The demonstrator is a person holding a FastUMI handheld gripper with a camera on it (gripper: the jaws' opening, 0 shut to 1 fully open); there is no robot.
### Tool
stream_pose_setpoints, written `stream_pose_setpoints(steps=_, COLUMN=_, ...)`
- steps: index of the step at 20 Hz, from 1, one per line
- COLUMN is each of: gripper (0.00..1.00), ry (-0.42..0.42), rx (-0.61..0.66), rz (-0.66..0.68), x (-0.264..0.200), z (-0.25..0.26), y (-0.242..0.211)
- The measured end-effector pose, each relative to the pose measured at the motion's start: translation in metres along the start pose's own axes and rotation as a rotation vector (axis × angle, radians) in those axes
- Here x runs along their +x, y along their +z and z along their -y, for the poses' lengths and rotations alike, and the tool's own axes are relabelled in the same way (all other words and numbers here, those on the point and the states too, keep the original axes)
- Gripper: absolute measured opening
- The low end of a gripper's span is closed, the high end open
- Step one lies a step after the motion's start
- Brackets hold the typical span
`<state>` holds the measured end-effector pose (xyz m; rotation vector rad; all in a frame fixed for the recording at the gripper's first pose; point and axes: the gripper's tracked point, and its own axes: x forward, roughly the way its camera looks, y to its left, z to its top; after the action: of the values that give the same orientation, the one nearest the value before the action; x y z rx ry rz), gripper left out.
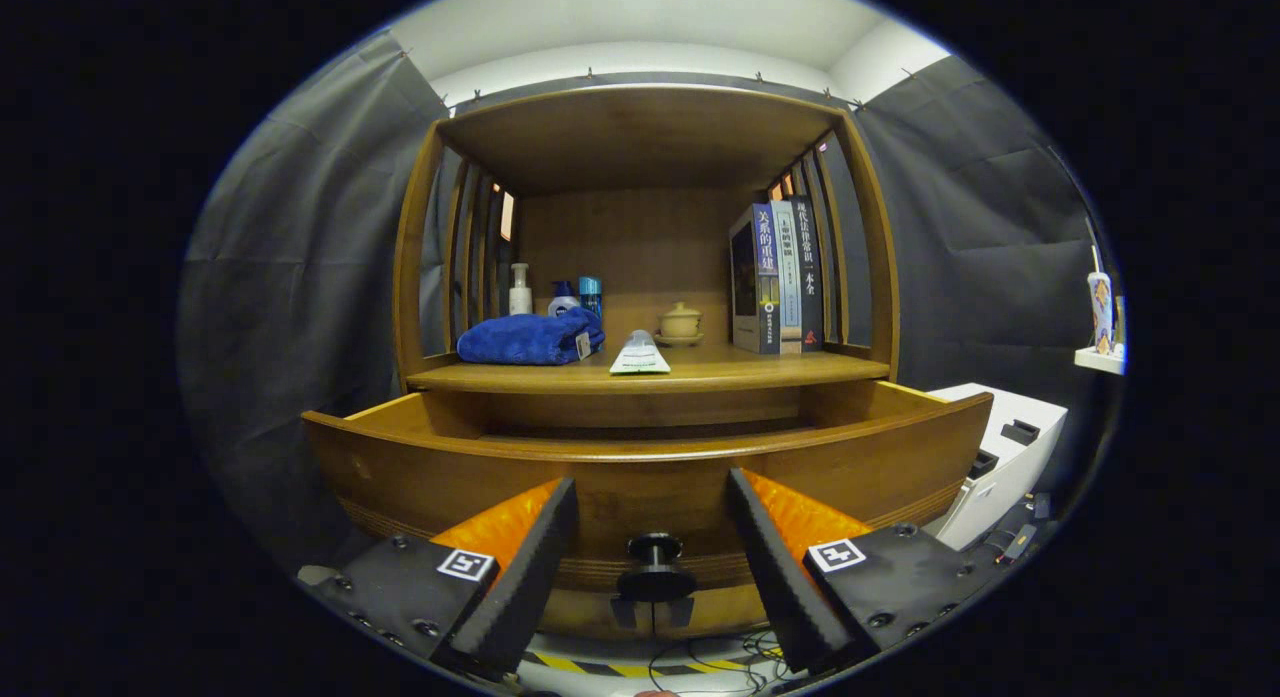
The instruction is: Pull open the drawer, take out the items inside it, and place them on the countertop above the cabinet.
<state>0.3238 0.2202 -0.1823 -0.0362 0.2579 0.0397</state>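
Sitting low in front of the wooden cabinet, the gripper has its two fingers spread wide apart; they hold nothing. Between the fingers is the small dark knob of the drawer; the knob is in the gap, and neither finger touches it.

The drawer is pulled out toward the gripper; its curved front sticks out past the cabinet, and you can see its side walls and a dark gap behind the front; what is inside the drawer is hidden by the front.

Just above the drawer is the countertop; a few things sit on it. A folded blue towel lies on the left part; behind it stand a white pump bottle, a blue and white bottle and a blue can. A flat white packet lies near the front edge, in the middle; behind it sits a little yellow cup with a lid on a saucer. Some books stand upright on the right side, against the slats.

Beside the cabinet, to the right, is a white machine; farther right, a small white shelf holds a tall cup with a straw. Below the drawer, the floor has yellow and black striped tape and some thin wires.
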Motion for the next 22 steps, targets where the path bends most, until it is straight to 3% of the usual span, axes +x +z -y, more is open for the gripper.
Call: stream_pose_setpoints(steps=22, gripper=0.98, ry=-0.005, rx=-0.003, rz=-0.018, x=0.108, z=0.002, y=0.012)
